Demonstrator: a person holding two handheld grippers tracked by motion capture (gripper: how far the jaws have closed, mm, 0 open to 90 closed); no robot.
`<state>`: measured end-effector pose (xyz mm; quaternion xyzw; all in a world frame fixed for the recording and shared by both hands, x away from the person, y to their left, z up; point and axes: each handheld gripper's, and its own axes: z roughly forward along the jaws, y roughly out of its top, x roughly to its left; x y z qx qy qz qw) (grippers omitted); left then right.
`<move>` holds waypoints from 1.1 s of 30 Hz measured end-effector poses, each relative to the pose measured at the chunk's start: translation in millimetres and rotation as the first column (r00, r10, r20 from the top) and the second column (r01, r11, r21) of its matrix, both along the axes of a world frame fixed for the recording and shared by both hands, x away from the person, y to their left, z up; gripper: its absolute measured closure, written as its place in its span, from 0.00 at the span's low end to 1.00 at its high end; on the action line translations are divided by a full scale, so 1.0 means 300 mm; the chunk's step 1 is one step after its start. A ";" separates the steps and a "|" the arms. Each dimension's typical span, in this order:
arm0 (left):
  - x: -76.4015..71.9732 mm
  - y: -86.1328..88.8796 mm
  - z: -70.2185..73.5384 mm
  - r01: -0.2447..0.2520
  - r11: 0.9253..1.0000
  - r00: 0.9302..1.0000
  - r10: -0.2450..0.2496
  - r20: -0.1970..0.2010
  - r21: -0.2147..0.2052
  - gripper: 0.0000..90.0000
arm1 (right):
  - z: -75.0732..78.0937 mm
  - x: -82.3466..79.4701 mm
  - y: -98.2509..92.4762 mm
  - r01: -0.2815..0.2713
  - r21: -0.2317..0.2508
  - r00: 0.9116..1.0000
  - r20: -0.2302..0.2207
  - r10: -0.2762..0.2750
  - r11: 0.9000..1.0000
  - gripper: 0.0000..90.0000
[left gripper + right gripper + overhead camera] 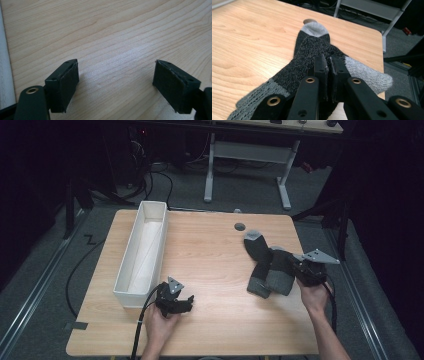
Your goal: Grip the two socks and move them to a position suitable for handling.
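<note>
Two dark grey socks [267, 265] with light grey toes and cuffs lie overlapping at the right of the wooden table [210, 265]. My right gripper [299, 268] is shut on the socks at their right edge; in the right gripper view the jaws pinch the dark knit [312, 50] between them at the right gripper [329, 61], with a grey toe [315, 28] pointing away. My left gripper [186, 302] rests low at the table's front left, open, with bare wood between its pads [66, 80] in the left gripper view.
A long white bin [142, 251] stands along the table's left side, just left of my left gripper; its wall [4, 75] shows in the left gripper view. A small dark round hole [240, 226] sits near the far edge. Desk legs and cables lie beyond.
</note>
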<state>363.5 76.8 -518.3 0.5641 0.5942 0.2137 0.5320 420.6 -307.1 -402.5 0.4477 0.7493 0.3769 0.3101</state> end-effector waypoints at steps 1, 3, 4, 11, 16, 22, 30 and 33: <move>0.000 0.000 0.000 -0.001 1.000 1.000 0.001 0.001 0.000 0.23 | 0.005 -0.001 0.003 -0.001 0.001 1.000 0.002 0.001 1.000 0.94; 0.000 0.000 0.000 0.000 1.000 1.000 0.000 0.000 0.000 0.23 | 0.020 -0.002 0.008 -0.009 0.004 1.000 0.012 0.009 1.000 0.94; 0.000 0.000 0.000 0.000 1.000 1.000 0.000 0.001 0.001 0.23 | 0.030 -0.003 0.014 -0.011 0.005 1.000 0.017 0.011 1.000 0.94; 0.000 0.000 0.000 0.000 1.000 1.000 0.000 0.000 0.000 0.23 | 0.078 -0.001 0.045 -0.046 0.014 0.998 0.045 0.045 0.999 0.94; 0.000 0.000 0.000 0.000 1.000 1.000 0.000 0.000 0.000 0.23 | 0.102 0.000 0.078 -0.075 0.018 0.996 0.059 0.074 0.997 0.94; 0.000 0.000 0.000 0.000 1.000 1.000 0.000 0.000 0.000 0.23 | 0.129 0.002 0.123 -0.112 0.035 0.991 0.076 0.109 0.993 0.94; 0.000 0.000 0.000 0.000 1.000 1.000 0.000 0.000 0.001 0.23 | 0.144 -0.002 0.199 -0.169 0.037 0.983 0.084 0.166 0.985 0.94; 0.000 0.000 0.000 0.000 1.000 1.000 0.000 0.000 0.001 0.23 | 0.143 -0.004 0.226 -0.190 0.039 0.979 0.086 0.187 0.981 0.94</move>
